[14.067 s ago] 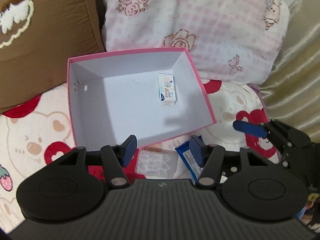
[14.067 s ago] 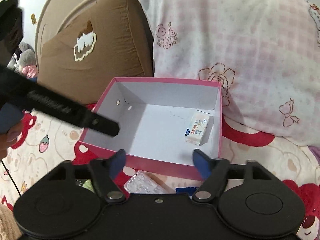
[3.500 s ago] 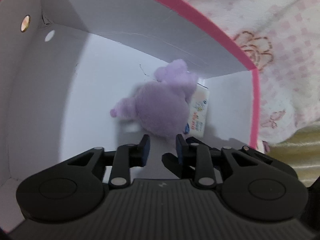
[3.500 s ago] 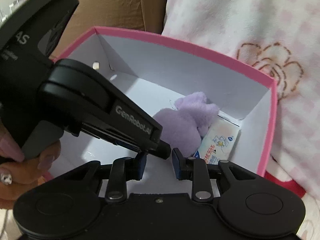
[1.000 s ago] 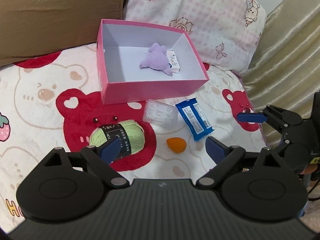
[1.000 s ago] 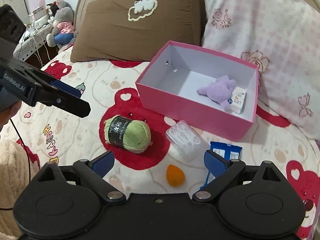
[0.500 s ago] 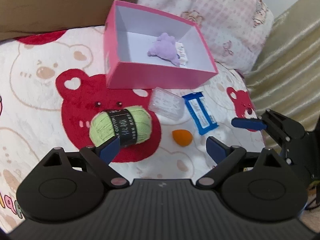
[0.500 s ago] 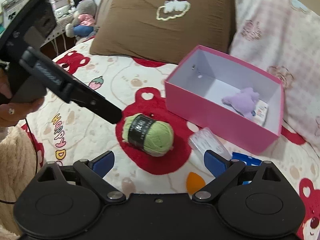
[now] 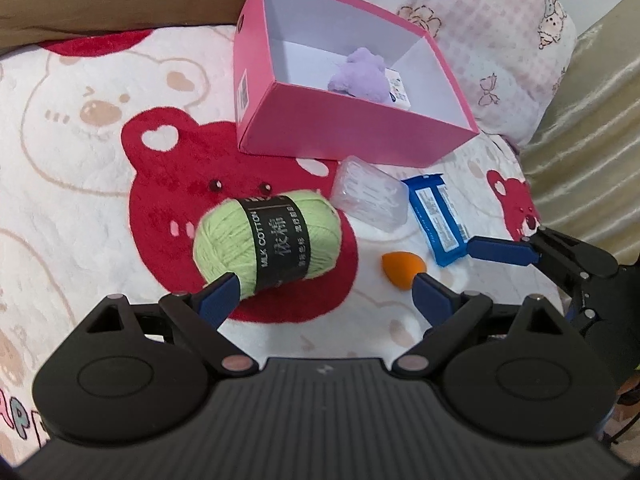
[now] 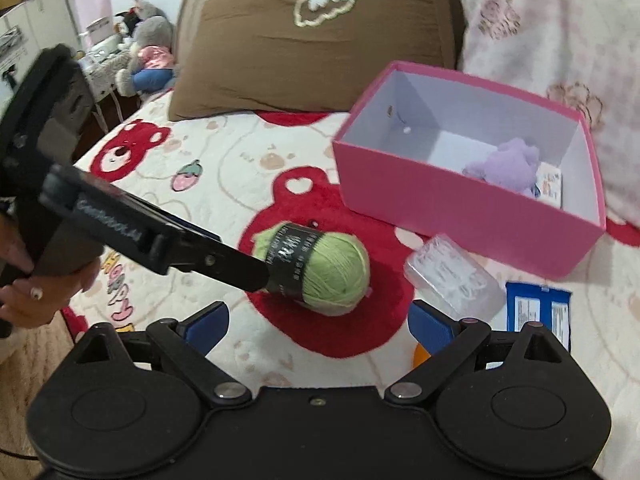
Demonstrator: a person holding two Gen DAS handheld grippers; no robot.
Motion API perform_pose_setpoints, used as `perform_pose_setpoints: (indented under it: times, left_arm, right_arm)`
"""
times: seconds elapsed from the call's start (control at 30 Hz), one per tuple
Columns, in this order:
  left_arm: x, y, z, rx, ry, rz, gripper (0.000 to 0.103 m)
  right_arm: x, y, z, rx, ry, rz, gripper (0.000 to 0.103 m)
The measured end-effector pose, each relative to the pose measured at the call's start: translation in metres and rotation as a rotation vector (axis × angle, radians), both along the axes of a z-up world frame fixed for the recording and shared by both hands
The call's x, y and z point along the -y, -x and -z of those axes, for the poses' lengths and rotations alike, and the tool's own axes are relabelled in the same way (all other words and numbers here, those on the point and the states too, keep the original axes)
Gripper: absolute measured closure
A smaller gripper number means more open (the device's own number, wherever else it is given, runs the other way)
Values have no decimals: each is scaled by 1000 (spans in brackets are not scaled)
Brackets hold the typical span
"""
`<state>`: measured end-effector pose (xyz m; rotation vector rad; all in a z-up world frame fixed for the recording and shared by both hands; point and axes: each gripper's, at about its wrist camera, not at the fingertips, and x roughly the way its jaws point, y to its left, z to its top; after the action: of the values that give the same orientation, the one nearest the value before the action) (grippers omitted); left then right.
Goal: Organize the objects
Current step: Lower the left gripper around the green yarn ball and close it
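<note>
**Two open grippers above a bed strewn with small items, beside a pink box**

A bed is covered by a cream blanket [image 9: 80,208] printed with red bear faces. On it lies a ball of green yarn [image 9: 267,242] with a black paper band reading "MILK COTTON", resting on one of the red bear prints.

The left gripper [image 9: 322,292] has its blue-padded jaws spread wide with nothing between them. In the left wrist view, its left fingertip overlaps the near lower edge of the yarn; whether it touches cannot be told. In the right wrist view this gripper reaches in from the left, held in a person's hand [image 10: 28,292], its tip just beside the yarn's banded end.

The right gripper [image 10: 318,326] is also spread wide and holds nothing; the yarn lies beyond it.

Just right of the yarn is a clear plastic case [image 9: 370,197], and beside that a blue wrapped packet [image 9: 438,218]. An orange egg-shaped makeup sponge [image 9: 401,269] lies nearer the camera, between yarn and packet.

Behind these stands an open pink cardboard box [image 9: 352,136] with a white interior. Inside it are a purple plush toy [image 9: 362,76] and a small white printed packet [image 9: 398,90] next to it.

A brown pillow [image 10: 316,40] and a pink floral pillow [image 9: 472,24] rest behind the box.
</note>
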<state>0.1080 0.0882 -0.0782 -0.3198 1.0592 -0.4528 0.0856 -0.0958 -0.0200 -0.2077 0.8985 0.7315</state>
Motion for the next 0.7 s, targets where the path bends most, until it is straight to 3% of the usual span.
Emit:
perform_pose_setpoints:
  times: [0.2, 0.37, 0.53, 0.7]
  left_arm:
    - [0, 0, 9, -7, -21, -5, 9]
    - [-7, 3, 16, -17, -14, -20, 9]
    - [-15, -3, 26, -76, -9, -81, 9]
    - [-19, -3, 28, -50, -34, -102, 9]
  right_arm:
    - [8, -6, 14, 24, 14, 64, 5]
    - [17, -4, 16, 12, -74, 79, 5]
    - [14, 5, 17, 123, -64, 105, 5]
    - [2, 12, 27, 161, -75, 108, 5]
